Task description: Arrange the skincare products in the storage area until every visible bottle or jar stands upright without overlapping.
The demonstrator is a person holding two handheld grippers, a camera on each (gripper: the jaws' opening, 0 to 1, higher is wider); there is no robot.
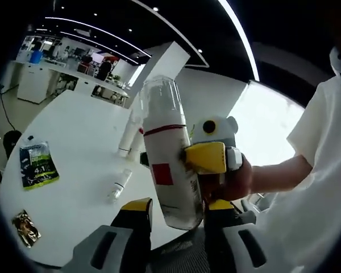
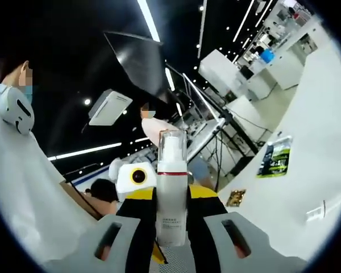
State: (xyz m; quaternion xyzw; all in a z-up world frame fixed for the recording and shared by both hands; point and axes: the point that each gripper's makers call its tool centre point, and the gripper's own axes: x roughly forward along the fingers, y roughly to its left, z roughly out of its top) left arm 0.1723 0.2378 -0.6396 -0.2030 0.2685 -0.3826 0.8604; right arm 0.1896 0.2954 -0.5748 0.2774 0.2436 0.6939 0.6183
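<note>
One white pump bottle (image 2: pixel 171 193) between both claws; two sachets (image 1: pixel 37 164) on table (image 1: pixel 74 131)

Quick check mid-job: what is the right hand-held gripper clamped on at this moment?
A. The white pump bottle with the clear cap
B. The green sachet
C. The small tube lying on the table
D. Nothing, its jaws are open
A: in the right gripper view the right hand-held gripper has its jaws closed on the white pump bottle, lifted off the white table.

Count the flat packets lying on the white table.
2. A green packet lies near the table's far-left edge; a small gold packet sits nearer, toward the rim. The held bottle may hide others.
</note>
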